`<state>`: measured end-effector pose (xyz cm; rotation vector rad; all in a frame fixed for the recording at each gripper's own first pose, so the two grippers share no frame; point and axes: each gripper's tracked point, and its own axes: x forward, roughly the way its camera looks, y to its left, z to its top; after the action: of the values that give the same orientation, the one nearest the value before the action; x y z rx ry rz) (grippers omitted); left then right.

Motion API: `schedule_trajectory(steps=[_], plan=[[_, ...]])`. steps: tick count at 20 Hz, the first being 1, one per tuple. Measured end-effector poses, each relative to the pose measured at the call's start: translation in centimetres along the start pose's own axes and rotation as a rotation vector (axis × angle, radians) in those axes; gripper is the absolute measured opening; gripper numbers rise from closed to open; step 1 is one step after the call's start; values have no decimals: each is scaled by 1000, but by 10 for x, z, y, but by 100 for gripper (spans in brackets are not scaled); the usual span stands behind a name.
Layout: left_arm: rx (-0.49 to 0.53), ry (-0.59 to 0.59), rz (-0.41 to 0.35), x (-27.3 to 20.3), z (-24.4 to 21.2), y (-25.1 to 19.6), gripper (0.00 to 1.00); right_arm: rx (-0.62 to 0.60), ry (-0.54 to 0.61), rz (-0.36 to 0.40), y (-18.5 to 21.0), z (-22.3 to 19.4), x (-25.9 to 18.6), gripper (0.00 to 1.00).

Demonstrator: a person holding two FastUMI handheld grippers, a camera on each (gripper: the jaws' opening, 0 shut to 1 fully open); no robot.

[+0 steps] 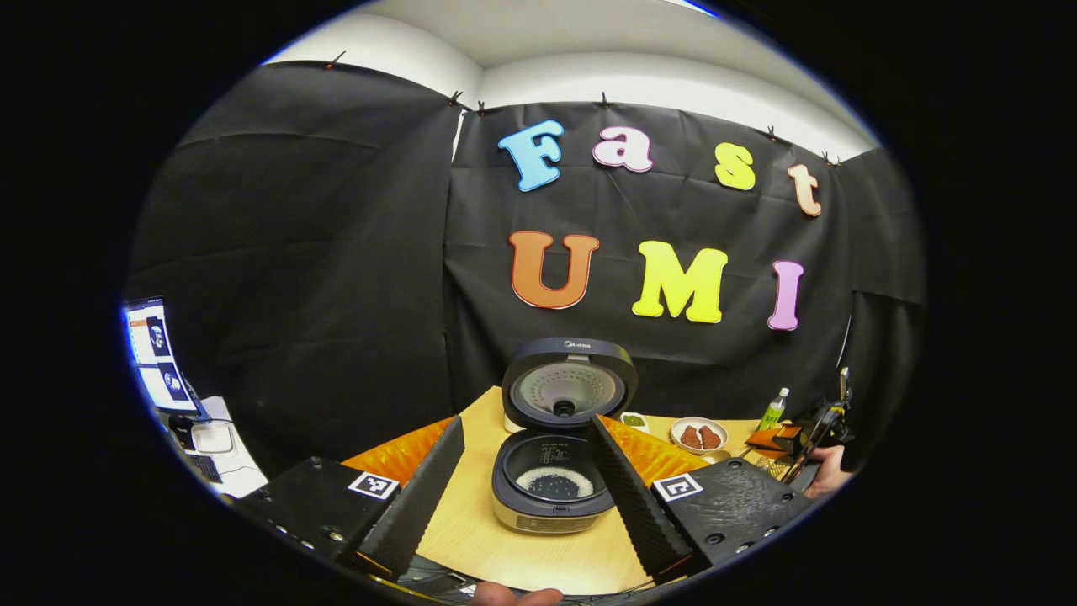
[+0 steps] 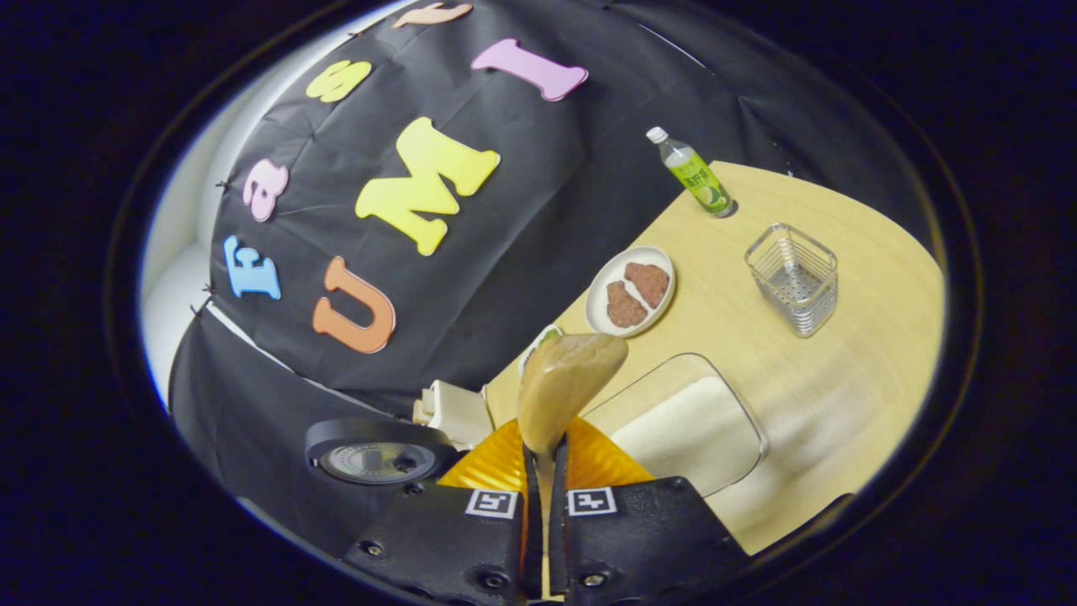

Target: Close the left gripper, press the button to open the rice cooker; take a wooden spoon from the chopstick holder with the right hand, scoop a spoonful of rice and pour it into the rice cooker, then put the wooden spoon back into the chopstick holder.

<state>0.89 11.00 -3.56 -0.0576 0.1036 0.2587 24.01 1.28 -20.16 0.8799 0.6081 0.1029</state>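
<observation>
Item: wooden spoon [image 2: 565, 383], pinched by our right gripper [image 2: 544, 471], bowl empty. Left gripper [image 1: 526, 480] spread. Rice cooker [image 1: 555, 471] open, rice inside. Next, we judge: return the spoon upright into the chopstick holder [image 2: 793, 278] on the table [image 2: 875, 337].

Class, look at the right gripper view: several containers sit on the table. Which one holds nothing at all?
The wire chopstick holder stands with nothing in it. The clear rice tub holds white rice, and the plate carries two brown pieces.
</observation>
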Motion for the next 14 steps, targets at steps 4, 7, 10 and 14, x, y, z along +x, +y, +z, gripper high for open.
schedule_trajectory(steps=[4, 7, 10, 14], plan=[[9, -16, 13, -12, 0, 10, 95, -34, 21, 66, 61, -13, 0, 8], [2, -14, 41, -21, -1, 27, 95, -138, 44, 110, 112, -37, 10, 8], [-30, 1, 64, -27, -4, 45, 95, -271, 63, 126, 148, -65, 28, 8], [-30, 10, 91, -31, -7, 65, 95, -378, 87, 102, 163, -98, 63, 8]])
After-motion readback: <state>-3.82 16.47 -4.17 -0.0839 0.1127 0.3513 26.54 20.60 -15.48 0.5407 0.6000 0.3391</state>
